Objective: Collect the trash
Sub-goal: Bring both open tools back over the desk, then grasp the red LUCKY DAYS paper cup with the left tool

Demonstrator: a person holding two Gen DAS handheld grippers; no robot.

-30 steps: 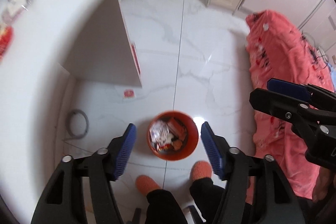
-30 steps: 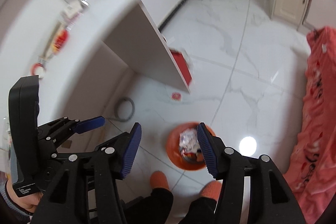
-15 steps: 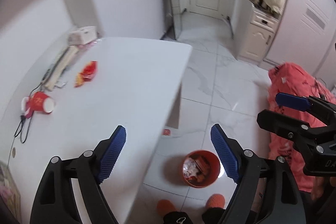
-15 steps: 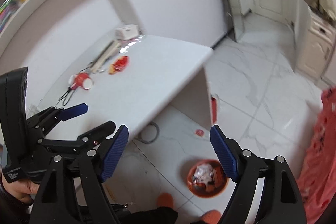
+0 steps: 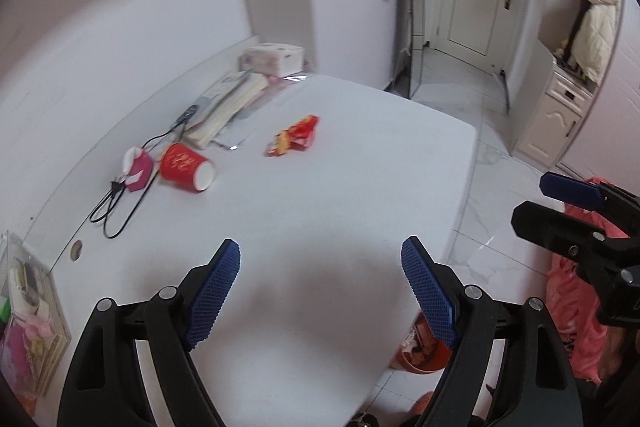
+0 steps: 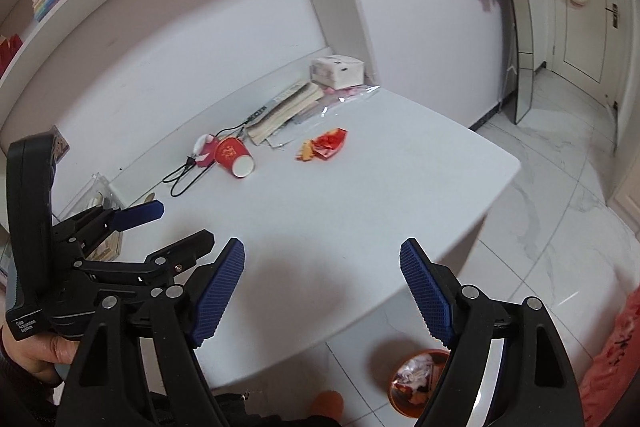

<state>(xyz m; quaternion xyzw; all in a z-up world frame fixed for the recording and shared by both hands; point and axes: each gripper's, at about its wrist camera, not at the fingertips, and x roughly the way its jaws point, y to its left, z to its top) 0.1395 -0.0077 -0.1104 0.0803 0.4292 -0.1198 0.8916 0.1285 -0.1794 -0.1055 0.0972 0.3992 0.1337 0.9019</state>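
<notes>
A red paper cup (image 5: 186,167) (image 6: 235,157) lies on its side at the back left of the white table (image 5: 360,195) (image 6: 360,211). A crumpled red snack wrapper (image 5: 296,137) (image 6: 326,145) lies to its right. An orange trash bin (image 5: 420,353) (image 6: 416,383) holding wrappers stands on the floor by the table's near corner. My left gripper (image 5: 320,259) (image 6: 180,223) hovers open over the near part of the table with nothing between its fingers. My right gripper (image 6: 322,255) (image 5: 536,199) is beside it, open and empty as well.
A tissue box (image 5: 272,59), books (image 5: 228,107), a black cable (image 5: 116,203) and a pink item (image 5: 138,167) line the back wall. A clear organizer (image 5: 28,327) stands at the far left. Red bedding (image 5: 568,307) is on the right. Orange slippers (image 6: 328,403) show below.
Both grippers rose from just above the bin on the floor to above the table, and their jaws widened. The cup and wrapper on the table have come into view.
</notes>
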